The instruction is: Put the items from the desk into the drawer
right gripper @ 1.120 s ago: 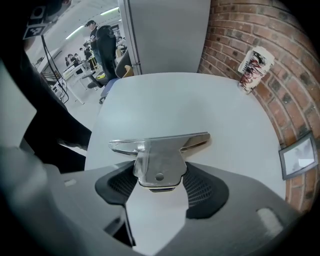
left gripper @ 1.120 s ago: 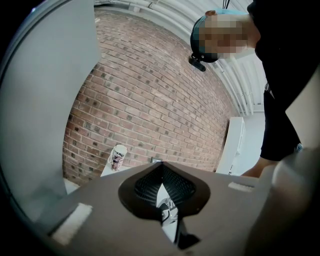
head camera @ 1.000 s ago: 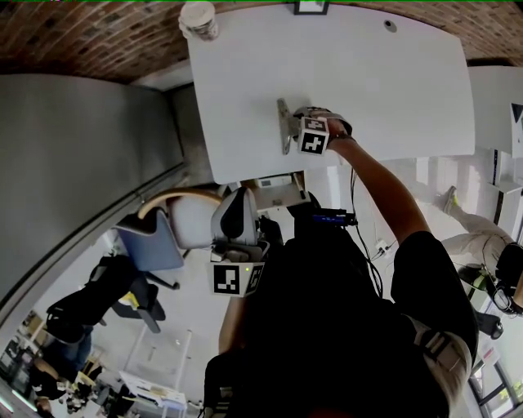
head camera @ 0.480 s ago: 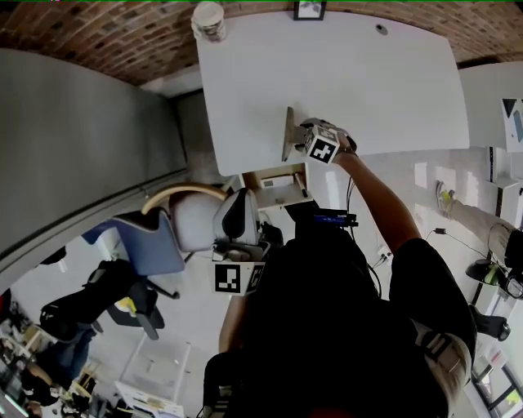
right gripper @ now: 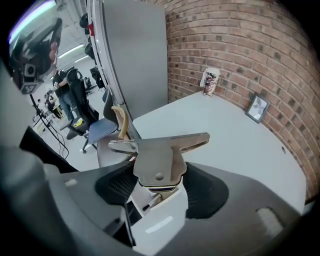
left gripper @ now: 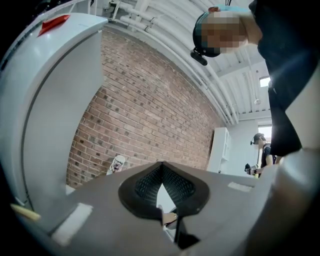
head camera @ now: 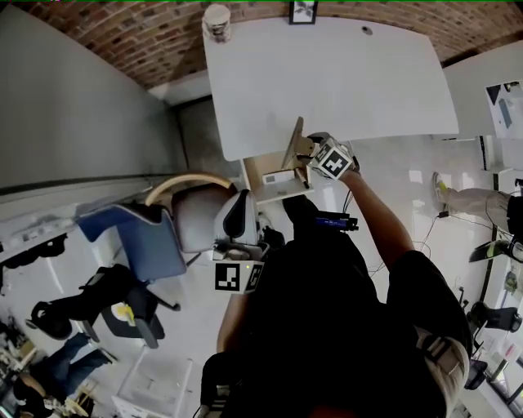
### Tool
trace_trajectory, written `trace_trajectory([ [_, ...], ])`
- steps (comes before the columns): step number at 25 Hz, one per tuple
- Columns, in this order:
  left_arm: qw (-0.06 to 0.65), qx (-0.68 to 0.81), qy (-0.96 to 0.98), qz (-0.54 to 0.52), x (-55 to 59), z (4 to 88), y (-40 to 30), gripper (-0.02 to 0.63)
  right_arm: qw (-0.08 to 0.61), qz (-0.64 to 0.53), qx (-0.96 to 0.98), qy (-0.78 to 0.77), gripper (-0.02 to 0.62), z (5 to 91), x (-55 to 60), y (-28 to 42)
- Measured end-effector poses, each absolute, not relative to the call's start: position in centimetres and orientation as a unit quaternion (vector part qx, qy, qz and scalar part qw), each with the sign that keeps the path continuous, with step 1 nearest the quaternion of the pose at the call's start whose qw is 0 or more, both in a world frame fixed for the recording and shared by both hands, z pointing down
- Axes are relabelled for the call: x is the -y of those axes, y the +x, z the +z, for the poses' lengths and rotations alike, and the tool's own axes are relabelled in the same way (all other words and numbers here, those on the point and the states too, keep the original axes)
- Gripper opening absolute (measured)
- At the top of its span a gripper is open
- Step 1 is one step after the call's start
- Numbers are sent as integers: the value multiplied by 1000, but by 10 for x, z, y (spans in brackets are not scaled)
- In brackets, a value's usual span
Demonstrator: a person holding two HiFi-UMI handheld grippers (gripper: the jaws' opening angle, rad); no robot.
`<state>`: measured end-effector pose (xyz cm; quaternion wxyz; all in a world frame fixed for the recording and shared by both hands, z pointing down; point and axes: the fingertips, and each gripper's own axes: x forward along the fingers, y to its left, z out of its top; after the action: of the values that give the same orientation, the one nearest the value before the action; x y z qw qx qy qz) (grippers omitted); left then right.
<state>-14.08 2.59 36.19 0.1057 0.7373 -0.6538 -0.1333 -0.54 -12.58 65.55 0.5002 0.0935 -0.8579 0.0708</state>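
My right gripper is shut on a flat T-shaped metal piece, which it holds tilted in the air just past the white desk's near edge. In the right gripper view the metal piece stands upright between the black pads. Directly below it is the open white drawer. From the head view the drawer juts out under the desk with a small box inside. My left gripper hangs by my body, away from the desk, its jaws shut on nothing.
A paper cup and a small picture frame stand at the desk's far edge by the brick wall. A grey chair with a blue seat is to the left of the drawer. A grey partition runs along the left.
My right gripper has lifted the metal piece off the desk top and carried it back over the desk's near edge, above the open drawer. The left gripper stayed put.
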Motion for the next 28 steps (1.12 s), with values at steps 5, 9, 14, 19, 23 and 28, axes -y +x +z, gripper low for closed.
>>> trace_trajectory([
  [5, 110, 646, 745, -121, -71, 369, -145, 14, 460, 124, 871, 119, 284, 639, 67, -3],
  [9, 113, 639, 751, -118, -91, 377, -149, 14, 445, 171, 867, 143, 284, 640, 29, 3],
  [14, 123, 637, 752, -118, -100, 385, -149, 14, 450, 200, 857, 151, 284, 653, -7, 11],
  [19, 132, 645, 745, -107, -95, 396, -147, 14, 451, 237, 842, 175, 284, 681, -13, 23],
  [23, 133, 647, 745, -92, -83, 407, -142, 14, 446, 285, 826, 195, 284, 715, -9, 27],
  [28, 140, 649, 745, -67, -64, 434, -138, 14, 458, 303, 811, 203, 284, 765, -4, 21],
])
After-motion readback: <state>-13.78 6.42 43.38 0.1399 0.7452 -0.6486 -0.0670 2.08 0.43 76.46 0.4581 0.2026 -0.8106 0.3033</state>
